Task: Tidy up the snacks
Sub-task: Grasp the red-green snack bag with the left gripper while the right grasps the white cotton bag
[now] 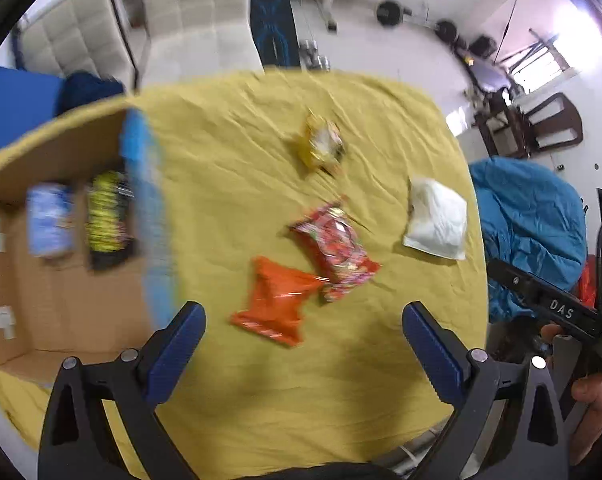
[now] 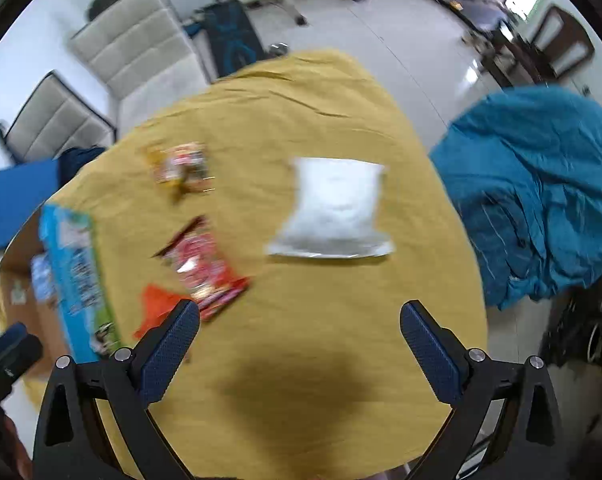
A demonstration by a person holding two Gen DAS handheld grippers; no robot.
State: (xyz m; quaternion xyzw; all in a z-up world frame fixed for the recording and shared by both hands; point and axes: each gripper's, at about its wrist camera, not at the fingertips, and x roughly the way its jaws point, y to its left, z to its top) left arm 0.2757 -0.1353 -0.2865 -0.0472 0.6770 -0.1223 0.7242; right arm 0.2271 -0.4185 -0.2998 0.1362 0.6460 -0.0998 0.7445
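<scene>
On the yellow tablecloth (image 1: 241, 160) lie an orange packet (image 1: 275, 304), a red printed packet (image 1: 335, 248), a small yellow packet (image 1: 321, 144) and a white pouch (image 1: 435, 220). At the left stands an open cardboard box (image 1: 61, 272) with a blue printed side (image 1: 147, 216); inside are a blue packet (image 1: 49, 220) and a yellow-black packet (image 1: 107, 216). My left gripper (image 1: 303, 320) hovers open just short of the orange packet. My right gripper (image 2: 301, 322) is open above bare cloth, the white pouch (image 2: 335, 208) ahead, the red packet (image 2: 205, 272) to its left.
Padded chairs (image 1: 197, 12) stand beyond the table's far edge. A teal-covered heap (image 1: 529, 224) sits off the right edge. Exercise gear and dark wooden chairs (image 1: 541, 124) fill the floor behind. A hand (image 1: 593, 396) holds the other gripper's handle at the right.
</scene>
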